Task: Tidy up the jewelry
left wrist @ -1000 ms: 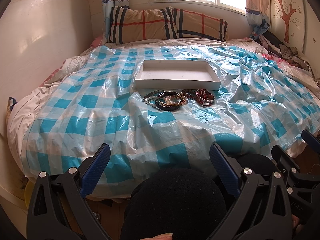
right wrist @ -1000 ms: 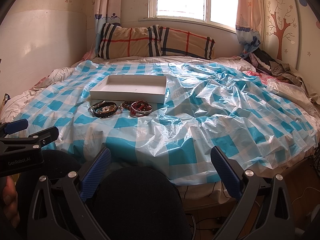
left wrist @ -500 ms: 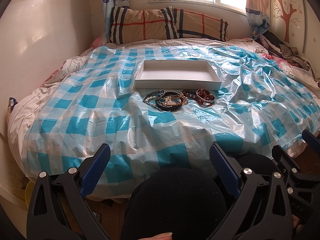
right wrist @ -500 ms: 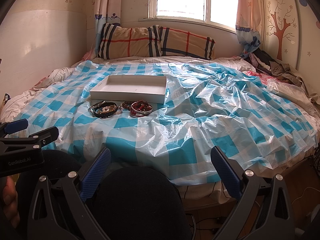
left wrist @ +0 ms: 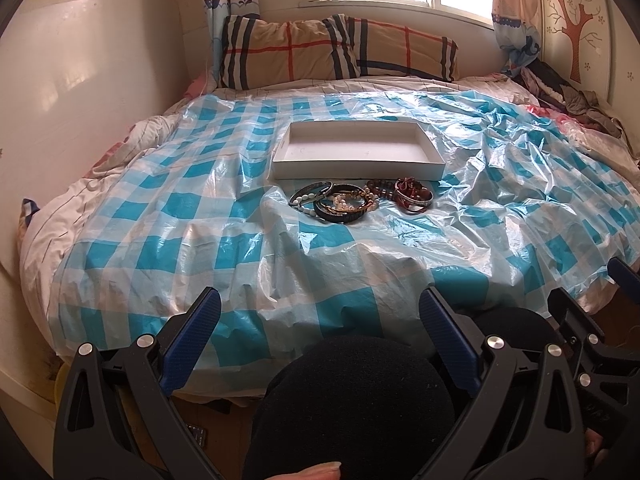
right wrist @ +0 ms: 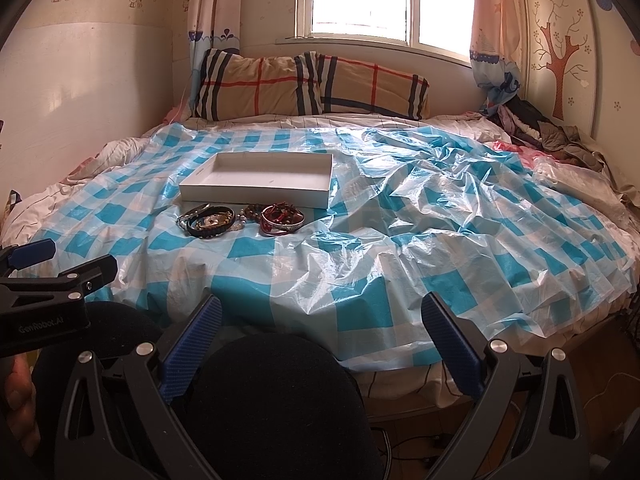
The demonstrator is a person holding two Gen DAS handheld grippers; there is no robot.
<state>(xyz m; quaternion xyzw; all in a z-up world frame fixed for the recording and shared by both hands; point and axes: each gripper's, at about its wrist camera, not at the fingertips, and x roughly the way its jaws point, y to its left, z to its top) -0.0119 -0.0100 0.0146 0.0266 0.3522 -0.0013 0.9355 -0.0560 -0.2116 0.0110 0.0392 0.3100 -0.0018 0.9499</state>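
Observation:
An empty white shallow box lies on the bed's blue-checked plastic sheet. Just in front of it lies a cluster of bracelets: a black bangle with pearl beads, a brown bead strand and a red bangle. My left gripper is open and empty, held back at the bed's near edge. My right gripper is open and empty, also at the near edge, right of the bracelets.
Two plaid pillows lean under the window. A pile of clothes sits at the far right corner. A white wall panel borders the bed's left. The person's dark knees are below the grippers.

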